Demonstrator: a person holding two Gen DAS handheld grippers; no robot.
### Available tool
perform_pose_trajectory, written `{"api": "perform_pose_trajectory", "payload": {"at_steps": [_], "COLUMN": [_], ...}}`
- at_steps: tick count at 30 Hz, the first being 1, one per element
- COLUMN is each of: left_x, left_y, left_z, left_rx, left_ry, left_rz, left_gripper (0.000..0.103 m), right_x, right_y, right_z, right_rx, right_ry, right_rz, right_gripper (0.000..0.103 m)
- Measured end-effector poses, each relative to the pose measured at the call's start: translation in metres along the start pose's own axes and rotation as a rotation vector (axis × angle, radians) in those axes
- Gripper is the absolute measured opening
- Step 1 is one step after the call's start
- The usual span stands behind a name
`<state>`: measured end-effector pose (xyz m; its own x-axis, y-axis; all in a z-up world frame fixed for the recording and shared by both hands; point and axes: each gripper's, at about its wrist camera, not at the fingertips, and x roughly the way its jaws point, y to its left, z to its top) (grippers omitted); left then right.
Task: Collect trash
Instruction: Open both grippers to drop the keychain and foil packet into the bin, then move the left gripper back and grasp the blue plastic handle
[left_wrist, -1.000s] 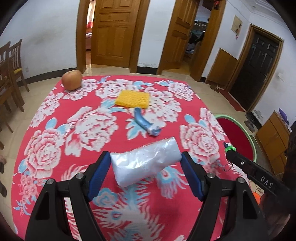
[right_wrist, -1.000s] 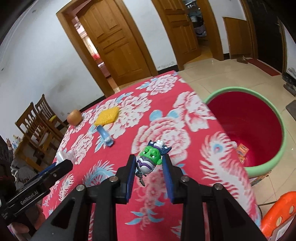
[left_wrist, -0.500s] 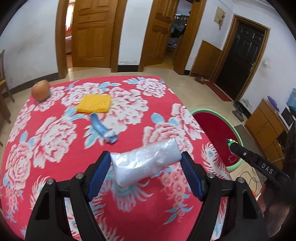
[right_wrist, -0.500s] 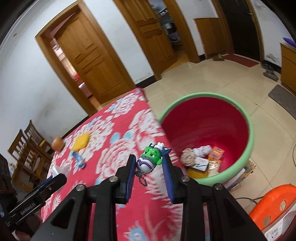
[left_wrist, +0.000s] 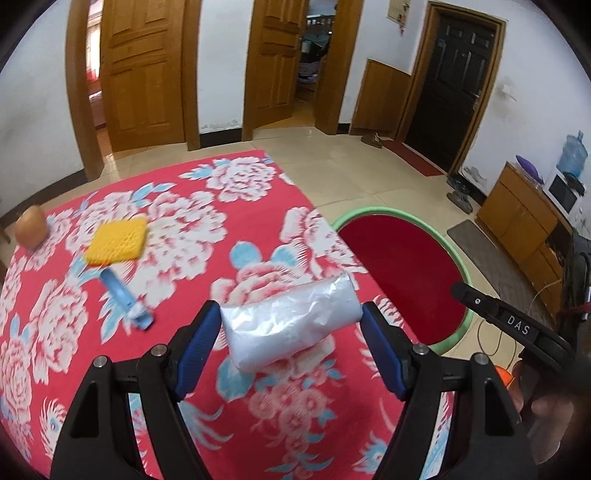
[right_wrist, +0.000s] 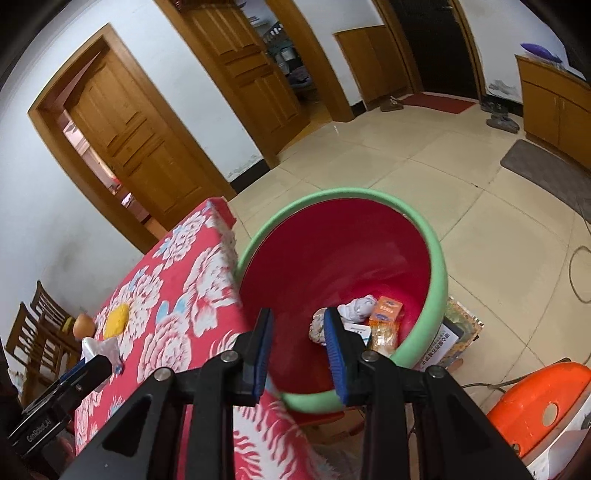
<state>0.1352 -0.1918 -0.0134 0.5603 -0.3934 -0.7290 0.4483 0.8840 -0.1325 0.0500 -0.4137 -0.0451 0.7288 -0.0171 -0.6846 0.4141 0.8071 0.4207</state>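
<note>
Since a second ago, left wrist view has swung toward the red bin (left_wrist: 402, 266); left gripper (left_wrist: 291, 332) clamps a silver packet (left_wrist: 291, 325) above the table (left_wrist: 177, 229), risking an early drop. Right wrist view: right gripper (right_wrist: 299, 350), partly open, now empty above bin; its toy has gone.

Right hand-held gripper (left_wrist: 517, 328), seen from the left wrist: white letters "DAS" on its black side.
Left hand-held gripper (right_wrist: 40, 428), seen from the right wrist: white lettering "GenRobot.AI".
Packets in the bin: print too small to read.

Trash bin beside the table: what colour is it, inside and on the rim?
Red inside, green rim: the trash bin shows best in the right wrist view.
</note>
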Motion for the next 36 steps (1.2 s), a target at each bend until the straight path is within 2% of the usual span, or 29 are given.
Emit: {"api": "perform_pose_trajectory", "payload": {"at_steps": [4, 12, 18, 25, 36], "left_x": [0.011, 0.037, 0.053, 0.067, 0.056], "left_y": [-0.016, -0.050, -0.074, -0.088, -0.083], "left_z": [0.008, 0.019, 0.028, 0.036, 0.038], "left_rx": [0.042, 0.107, 0.159, 0.157, 0.138], "left_ry": [0.006, 0.033, 0.026, 0.037, 0.008], "left_rz": [-0.006, -0.034, -0.044, -0.098, -0.068], "left_gripper": [0.077, 0.077, 0.077, 0.080, 0.081], "right_x": [-0.005, -0.023, -0.030, -0.031, -0.033], "right_y": [-0.009, -0.027, -0.040, -0.047, -0.043], "right_z": [0.004, 0.013, 0.015, 0.017, 0.014], "right_rx": [0.027, 0.072, 0.104, 0.122, 0.116], "right_ry": [-0.015, -0.073, -0.098, -0.106, -0.104], "right_rz": [0.006, -0.008, -0.018, -0.030, -0.015], "right_gripper": [0.035, 0.048, 0.051, 0.051, 0.058]}}
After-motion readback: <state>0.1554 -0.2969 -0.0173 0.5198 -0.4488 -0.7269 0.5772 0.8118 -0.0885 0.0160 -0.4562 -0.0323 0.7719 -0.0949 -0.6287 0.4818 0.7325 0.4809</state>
